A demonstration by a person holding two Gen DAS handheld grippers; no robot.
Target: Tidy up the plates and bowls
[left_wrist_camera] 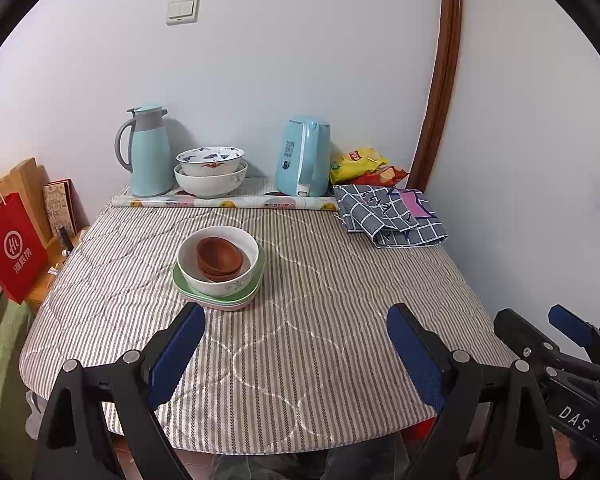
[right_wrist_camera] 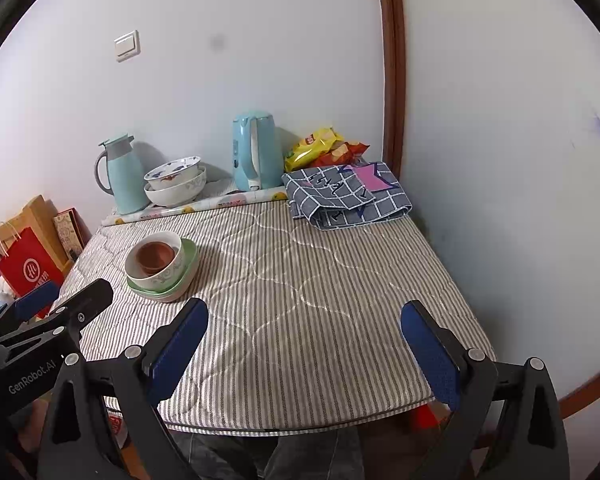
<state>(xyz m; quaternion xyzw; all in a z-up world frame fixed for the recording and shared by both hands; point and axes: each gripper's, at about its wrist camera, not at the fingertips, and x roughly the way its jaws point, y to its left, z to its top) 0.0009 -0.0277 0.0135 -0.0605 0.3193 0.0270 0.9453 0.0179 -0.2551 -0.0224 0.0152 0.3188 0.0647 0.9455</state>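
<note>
Holding both grippers, left gripper (left_wrist_camera: 296, 350) and right gripper (right_wrist_camera: 304, 350), spread wide and empty, I saw the stacked bowls (left_wrist_camera: 219, 261) centre-left on the table (left_wrist_camera: 340, 280); lifting the whole stack needed a low, level approach

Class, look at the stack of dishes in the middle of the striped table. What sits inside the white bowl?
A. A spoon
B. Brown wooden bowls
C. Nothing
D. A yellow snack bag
B: brown wooden bowls sit nested inside the white bowl, which itself rests on green plates on the striped table.
</note>
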